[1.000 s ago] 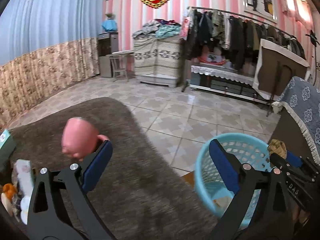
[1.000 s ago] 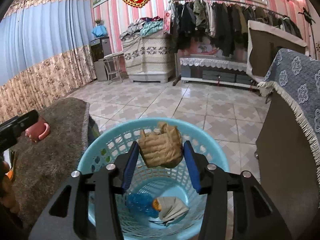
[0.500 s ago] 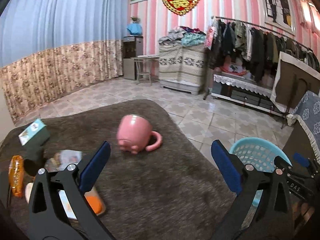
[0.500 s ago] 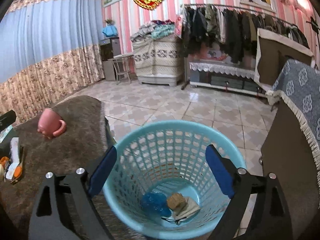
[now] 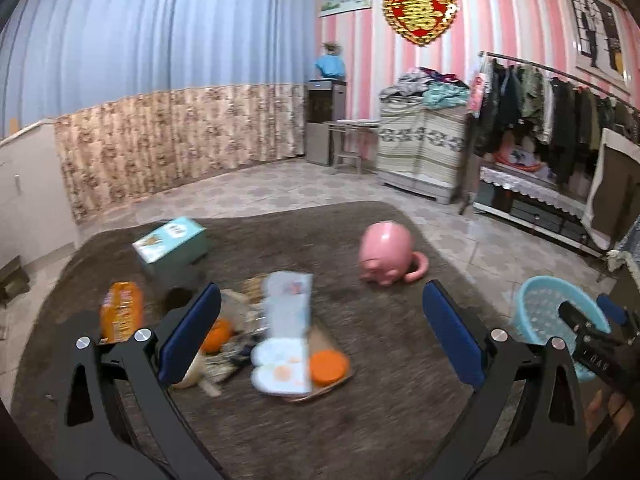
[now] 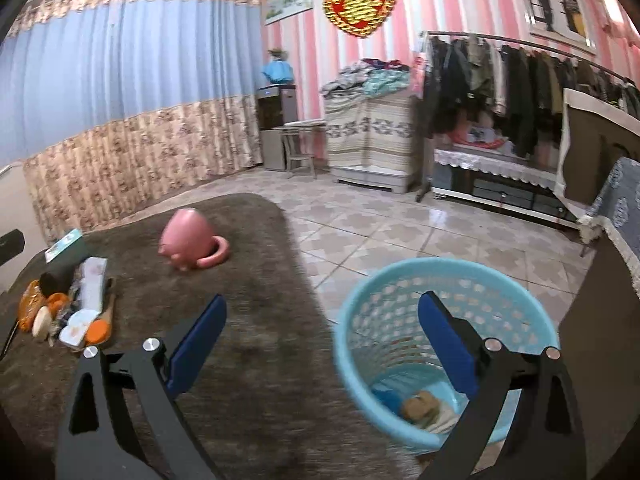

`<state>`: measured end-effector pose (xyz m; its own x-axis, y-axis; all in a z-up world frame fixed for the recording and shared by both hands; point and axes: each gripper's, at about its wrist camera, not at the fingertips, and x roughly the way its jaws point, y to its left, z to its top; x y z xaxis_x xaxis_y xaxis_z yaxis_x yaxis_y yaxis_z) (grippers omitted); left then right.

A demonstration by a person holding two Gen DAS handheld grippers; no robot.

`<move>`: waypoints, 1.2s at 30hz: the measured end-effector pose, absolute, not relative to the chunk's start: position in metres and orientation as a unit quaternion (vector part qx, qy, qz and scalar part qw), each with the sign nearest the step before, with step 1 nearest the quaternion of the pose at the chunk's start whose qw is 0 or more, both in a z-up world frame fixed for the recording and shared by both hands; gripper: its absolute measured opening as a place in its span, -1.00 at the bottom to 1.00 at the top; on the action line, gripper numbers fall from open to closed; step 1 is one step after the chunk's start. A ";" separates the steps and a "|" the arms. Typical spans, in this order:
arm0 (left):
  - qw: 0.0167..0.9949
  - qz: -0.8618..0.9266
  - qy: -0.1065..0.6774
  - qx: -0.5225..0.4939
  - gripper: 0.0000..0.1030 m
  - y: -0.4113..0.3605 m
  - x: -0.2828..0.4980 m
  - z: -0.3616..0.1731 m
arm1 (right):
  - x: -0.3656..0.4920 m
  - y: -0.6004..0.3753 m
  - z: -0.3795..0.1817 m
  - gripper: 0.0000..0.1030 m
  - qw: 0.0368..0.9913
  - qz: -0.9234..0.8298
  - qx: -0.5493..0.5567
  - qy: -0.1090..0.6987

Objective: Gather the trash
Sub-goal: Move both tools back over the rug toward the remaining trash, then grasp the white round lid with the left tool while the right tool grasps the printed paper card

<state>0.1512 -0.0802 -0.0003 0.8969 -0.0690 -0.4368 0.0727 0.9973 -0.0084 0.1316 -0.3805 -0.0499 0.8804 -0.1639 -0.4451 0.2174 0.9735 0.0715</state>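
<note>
Both your left gripper [image 5: 322, 328] and right gripper [image 6: 322, 346] were wide open and empty, between pickups. Next grab likely meant lowering the left onto the litter pile [image 5: 280, 344] at lower centre, then the basket [image 6: 444, 276].

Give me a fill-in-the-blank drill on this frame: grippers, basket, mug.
1. Both the left gripper and right gripper have jaws that are ____.
2. The blue basket stands on the ____, beside the brown-covered table.
3. The pink mug lies on its ____.
4. The crumpled brown wad sits inside the ____.

Missing words: open; floor; side; basket
</note>
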 end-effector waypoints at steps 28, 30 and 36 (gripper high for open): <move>0.949 0.066 0.307 -0.022 0.89 0.066 0.159 -0.088 | 0.170 -0.256 -0.074 0.83 0.961 0.038 -0.037 0.273; 0.947 0.061 0.315 -0.020 0.89 0.063 0.171 -0.093 | 0.172 -0.250 -0.074 0.83 0.960 0.040 -0.047 0.274; 0.938 0.049 0.344 -0.023 0.89 0.057 0.199 -0.104 | 0.181 -0.237 -0.075 0.83 0.956 0.055 -0.062 0.280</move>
